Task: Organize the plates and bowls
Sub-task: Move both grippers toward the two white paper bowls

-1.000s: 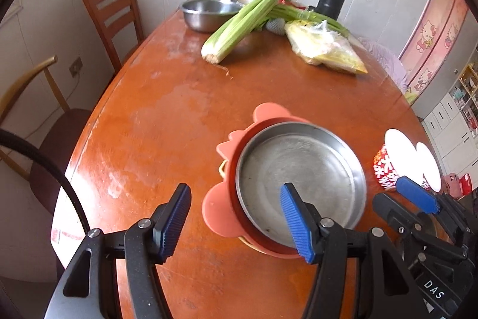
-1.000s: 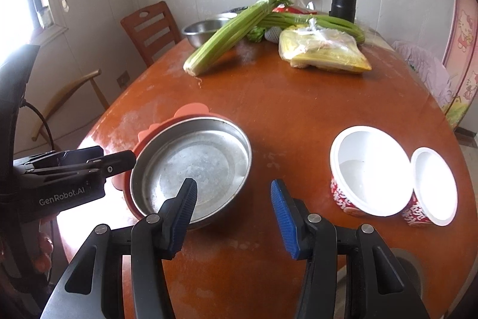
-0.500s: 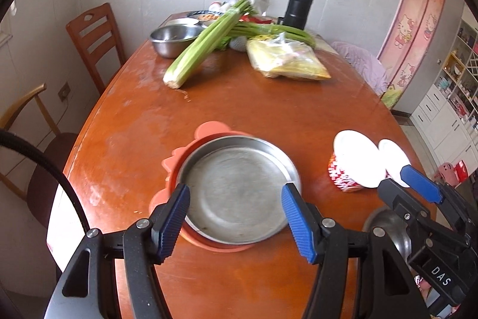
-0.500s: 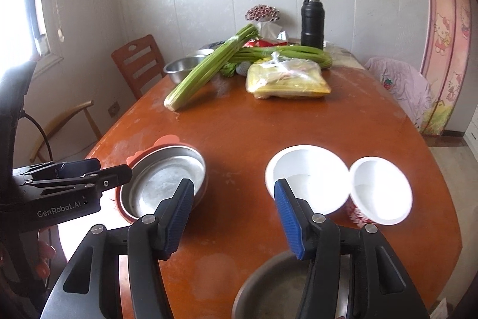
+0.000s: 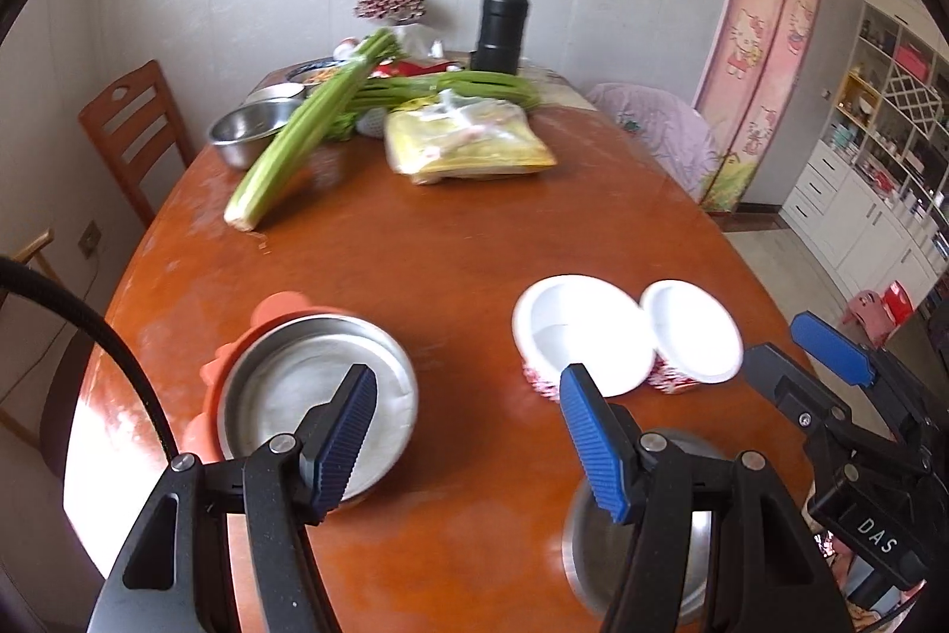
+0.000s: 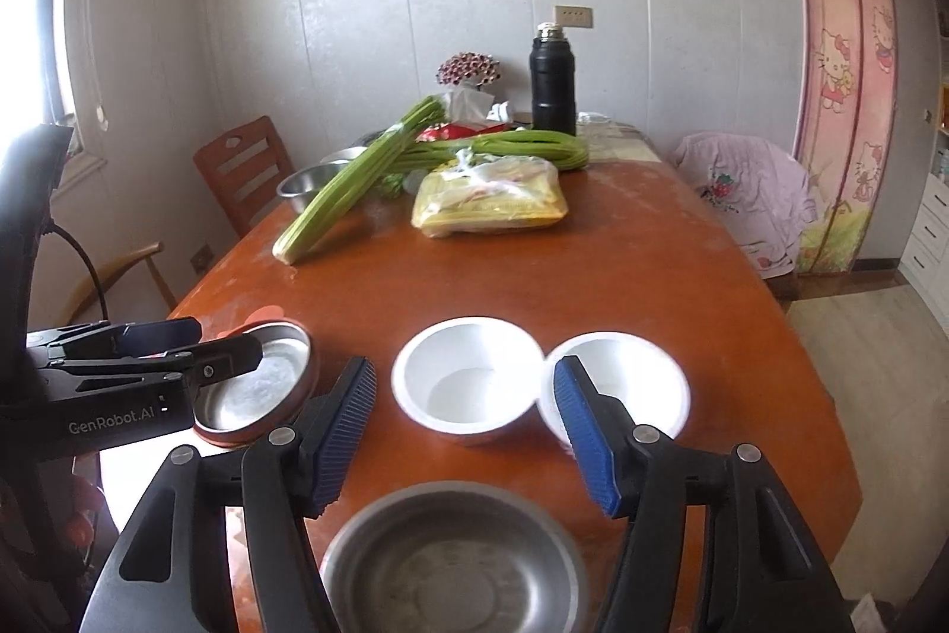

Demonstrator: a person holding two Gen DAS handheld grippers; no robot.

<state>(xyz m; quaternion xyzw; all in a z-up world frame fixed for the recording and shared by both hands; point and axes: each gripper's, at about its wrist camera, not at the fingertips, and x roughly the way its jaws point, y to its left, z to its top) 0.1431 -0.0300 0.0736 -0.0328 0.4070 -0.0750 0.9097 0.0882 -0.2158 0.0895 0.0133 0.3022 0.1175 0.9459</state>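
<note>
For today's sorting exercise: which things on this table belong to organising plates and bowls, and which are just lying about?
Belongs:
round steel plate on orange plastic plate
two white bowls
near steel bowl
far steel bowl

Lying about:
green celery bunch
yellow bag
black flask

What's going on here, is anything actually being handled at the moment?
Nothing is held right now. A person works two handheld grippers over a wooden table. The left gripper and right gripper are both open and empty; the right one's jaws have just been opening. A steel plate sits stacked on an orange plate. Two white bowls stand side by side, and a steel bowl sits at the near edge. Celery and a food bag lie further back.
</note>
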